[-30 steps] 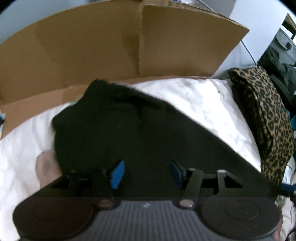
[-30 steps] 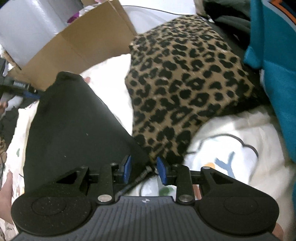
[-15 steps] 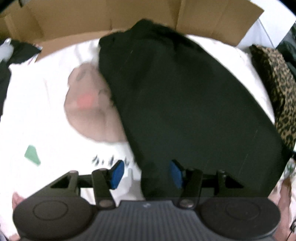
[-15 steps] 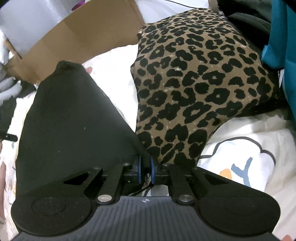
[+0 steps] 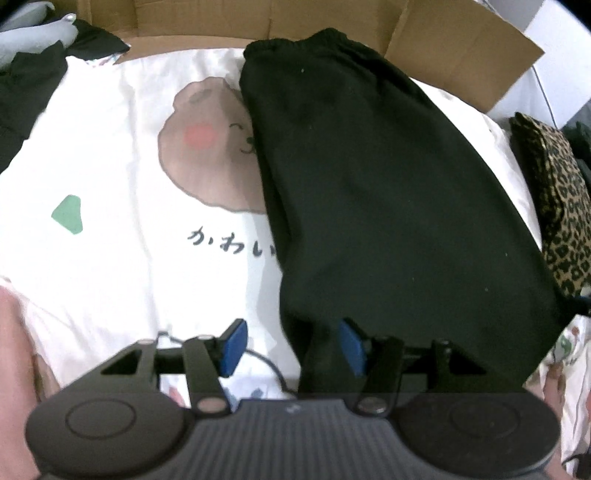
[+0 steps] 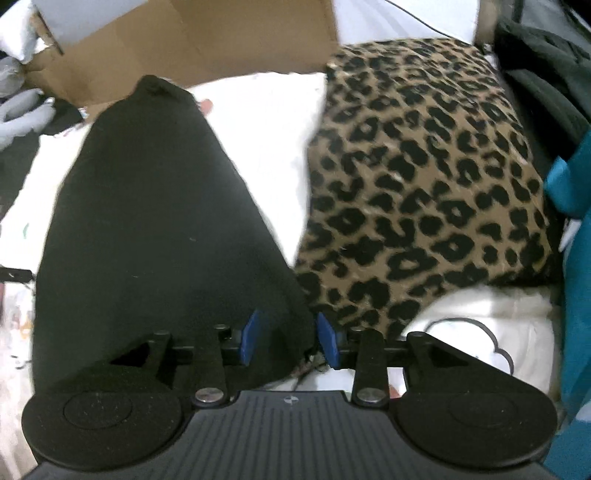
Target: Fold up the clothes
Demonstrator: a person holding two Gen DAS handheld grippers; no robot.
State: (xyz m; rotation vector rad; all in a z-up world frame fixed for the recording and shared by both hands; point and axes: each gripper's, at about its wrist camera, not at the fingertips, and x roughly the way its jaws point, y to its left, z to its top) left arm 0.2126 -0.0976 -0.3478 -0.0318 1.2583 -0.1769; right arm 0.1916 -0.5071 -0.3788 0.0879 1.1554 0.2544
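Left gripper [image 5: 291,347]: our jaws stand apart, the near hem of the black trousers [image 5: 388,192] between them, unpinched.
Right gripper [image 6: 288,338]: our jaws are opening, the trousers' corner between them.
Trousers: flat on the white bedsheet [image 5: 122,147].
Beyond: leopard-print cloth [image 6: 424,177], cardboard [image 5: 258,16].

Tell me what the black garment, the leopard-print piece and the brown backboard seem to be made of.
Black garment: looks like thick matte knit, maybe fleece; lint specks, gathered elastic end. Leopard-print piece: soft fabric, weave unclear. Brown backboard: plain corrugated cardboard, creased, raw-cut edges.
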